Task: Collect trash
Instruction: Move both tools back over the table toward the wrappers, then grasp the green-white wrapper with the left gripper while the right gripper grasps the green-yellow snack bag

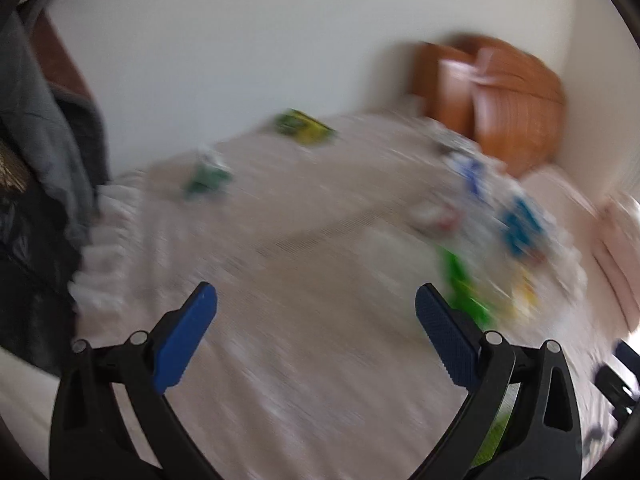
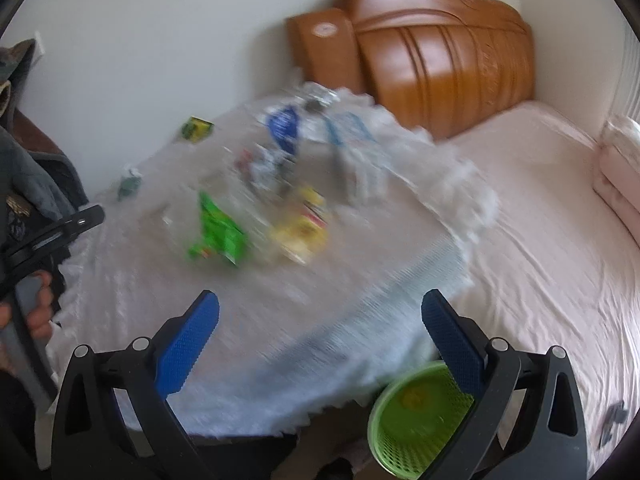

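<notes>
**A:** Bedroom, pale wall, wooden headboard (image 2: pixel 436 52) at the back. Your table (image 2: pixel 360 312) has a frilly cloth, and the trash (image 2: pixel 264 184) sits mid-table: a green packet (image 2: pixel 218 232), a yellow one (image 2: pixel 300 224), crumpled clear plastic (image 2: pixel 360 152), plus a small box (image 2: pixel 197 128) near the far edge.

**B:** And the tongs?

**A:** Both the left gripper (image 1: pixel 316 332) and right gripper (image 2: pixel 320 332) are spread wide, nothing between the pads. They hang near the front edge, apart from the litter.

**B:** What should I watch for?

**A:** Both views are smeared, so you may close on cloth rather than a wrapper, and a snagged frill could drag the whole pile off. The bin (image 2: pixel 420 420) sits low beside the table's near right corner, partly behind your right finger; I'd judge a light packet dropped from high up could miss it.
</notes>
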`<action>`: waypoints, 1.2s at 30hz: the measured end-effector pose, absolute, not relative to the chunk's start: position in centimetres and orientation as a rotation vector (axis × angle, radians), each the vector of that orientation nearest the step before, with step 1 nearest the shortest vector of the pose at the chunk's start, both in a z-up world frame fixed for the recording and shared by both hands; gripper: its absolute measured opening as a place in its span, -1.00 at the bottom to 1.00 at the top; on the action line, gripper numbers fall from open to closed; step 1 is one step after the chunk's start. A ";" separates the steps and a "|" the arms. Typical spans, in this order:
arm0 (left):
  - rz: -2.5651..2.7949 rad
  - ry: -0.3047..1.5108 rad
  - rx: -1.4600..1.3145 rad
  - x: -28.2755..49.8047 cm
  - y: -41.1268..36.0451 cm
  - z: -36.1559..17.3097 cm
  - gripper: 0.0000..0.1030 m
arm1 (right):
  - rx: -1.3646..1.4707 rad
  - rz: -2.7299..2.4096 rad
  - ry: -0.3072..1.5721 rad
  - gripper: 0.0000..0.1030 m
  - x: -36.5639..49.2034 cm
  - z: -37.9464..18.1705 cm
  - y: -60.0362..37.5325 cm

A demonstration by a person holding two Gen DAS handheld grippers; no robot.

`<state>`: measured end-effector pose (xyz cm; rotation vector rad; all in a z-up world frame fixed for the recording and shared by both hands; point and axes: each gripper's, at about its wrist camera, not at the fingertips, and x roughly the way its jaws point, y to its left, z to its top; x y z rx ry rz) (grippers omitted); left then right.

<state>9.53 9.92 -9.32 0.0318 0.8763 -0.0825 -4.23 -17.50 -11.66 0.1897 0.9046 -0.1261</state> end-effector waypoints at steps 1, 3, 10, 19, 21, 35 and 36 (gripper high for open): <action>-0.059 0.871 0.025 11.2 11.2 -9.6 0.85 | 0.186 -0.114 0.899 0.95 -2.8 -11.4 -16.5; -0.017 0.870 0.012 14.1 13.5 -10.2 0.85 | 0.181 -0.100 0.891 0.95 -0.8 -11.1 -14.9; 0.051 0.897 -0.054 25.1 19.2 -14.3 0.85 | 0.157 -0.040 0.880 0.95 8.1 -11.1 -8.7; 0.051 0.974 -0.106 32.1 21.4 -19.4 0.85 | 0.083 0.024 0.908 0.95 18.9 -13.2 -2.8; 0.048 0.983 -0.115 32.8 21.5 -20.0 0.85 | 0.075 0.032 0.916 0.95 21.0 -13.8 -2.0; 0.087 0.986 -0.108 34.5 21.4 -22.3 0.85 | -0.064 0.014 0.974 0.95 35.6 -17.6 0.4; 0.090 0.987 -0.106 34.6 21.2 -22.4 0.85 | -0.088 0.019 0.976 0.95 36.7 -17.9 0.7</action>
